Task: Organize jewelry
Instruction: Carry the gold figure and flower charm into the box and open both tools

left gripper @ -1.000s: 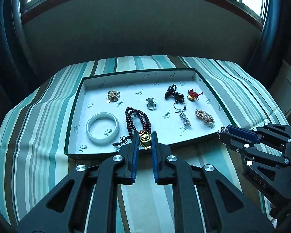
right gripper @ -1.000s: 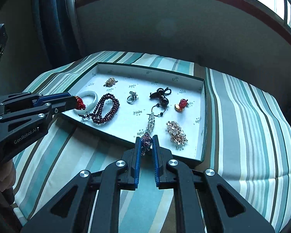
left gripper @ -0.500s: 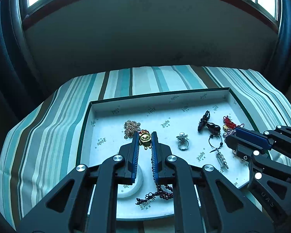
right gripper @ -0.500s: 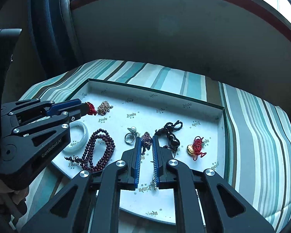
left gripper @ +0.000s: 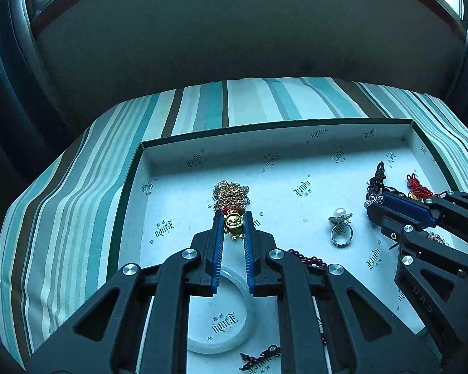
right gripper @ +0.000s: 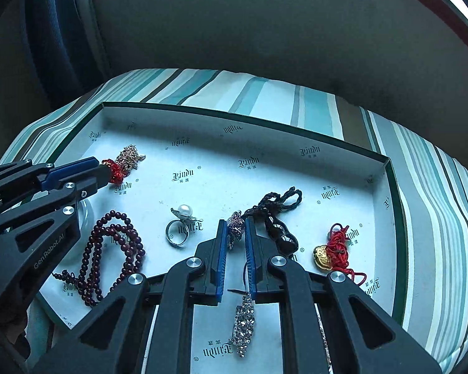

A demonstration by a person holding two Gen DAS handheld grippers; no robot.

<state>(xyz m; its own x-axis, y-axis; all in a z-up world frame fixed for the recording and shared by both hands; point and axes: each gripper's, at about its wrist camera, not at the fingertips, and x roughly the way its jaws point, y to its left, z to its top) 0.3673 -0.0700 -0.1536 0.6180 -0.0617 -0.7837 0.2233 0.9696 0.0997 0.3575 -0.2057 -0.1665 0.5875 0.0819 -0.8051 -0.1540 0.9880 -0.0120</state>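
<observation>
A white-lined tray [left gripper: 274,143] with a green rim lies on the striped cloth. My left gripper [left gripper: 233,214] is shut on a small gold charm [left gripper: 233,223] with red cord, just in front of a heap of gold chain [left gripper: 231,194]. A white bangle [left gripper: 243,339] lies under its fingers. My right gripper [right gripper: 235,222] is shut on a purple rhinestone brooch [right gripper: 236,229], low over the tray between a pearl ring [right gripper: 180,225] and a black knotted cord pendant [right gripper: 277,215]. In the right wrist view the left gripper [right gripper: 104,168] reaches in from the left.
Dark red beads [right gripper: 109,249] lie at the tray's left front. A gold lock on red cord [right gripper: 330,252] sits at its right, and a rhinestone drop [right gripper: 243,321] under my right fingers. The striped cloth [right gripper: 427,187] slopes off beyond the rim; a dark wall stands behind.
Both grippers have moved forward and down from the tray's near edge to over its middle, still gripping the gold charm and the purple brooch. The tray's pieces lie as before.
</observation>
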